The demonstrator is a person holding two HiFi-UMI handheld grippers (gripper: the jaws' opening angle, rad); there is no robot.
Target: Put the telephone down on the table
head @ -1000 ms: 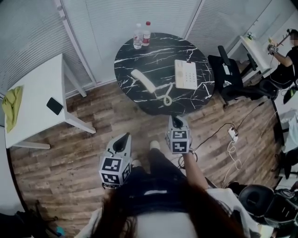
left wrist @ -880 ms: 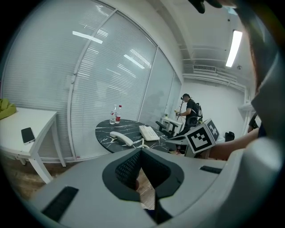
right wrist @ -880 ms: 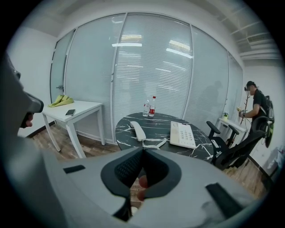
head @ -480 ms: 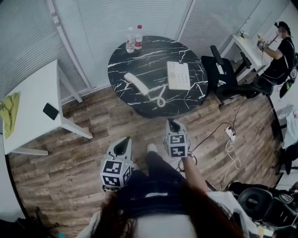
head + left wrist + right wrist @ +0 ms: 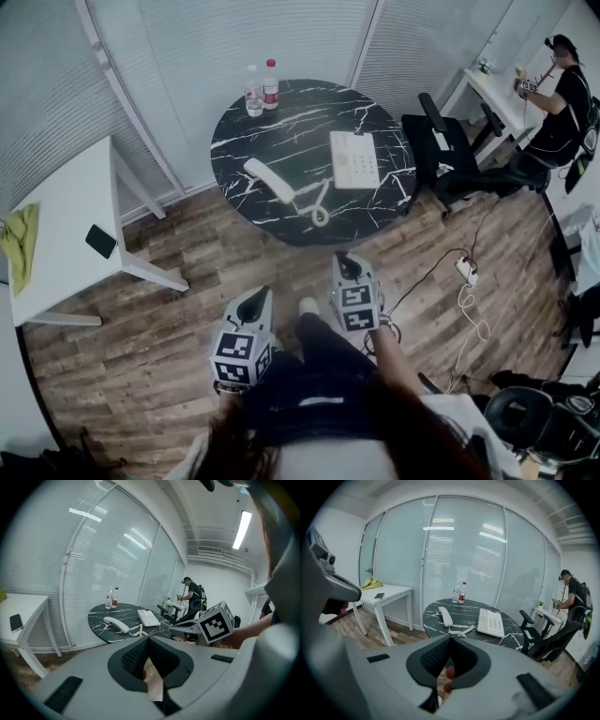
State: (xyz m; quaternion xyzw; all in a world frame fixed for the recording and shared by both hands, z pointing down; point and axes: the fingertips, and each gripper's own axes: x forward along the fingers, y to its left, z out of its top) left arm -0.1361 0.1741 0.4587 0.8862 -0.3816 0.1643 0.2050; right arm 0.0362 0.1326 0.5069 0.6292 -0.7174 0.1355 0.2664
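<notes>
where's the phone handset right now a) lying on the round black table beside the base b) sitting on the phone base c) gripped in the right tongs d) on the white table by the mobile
a: the handset lies flat on the round black table, off the phone base and to its left in the head view, with the coiled cord running between them.

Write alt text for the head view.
From above, a round black table holds a phone base, its handset lying off it on the tabletop, and two bottles. In front, over wood floor, a person holds the left gripper and right gripper, both shut and empty, short of the table.
</notes>
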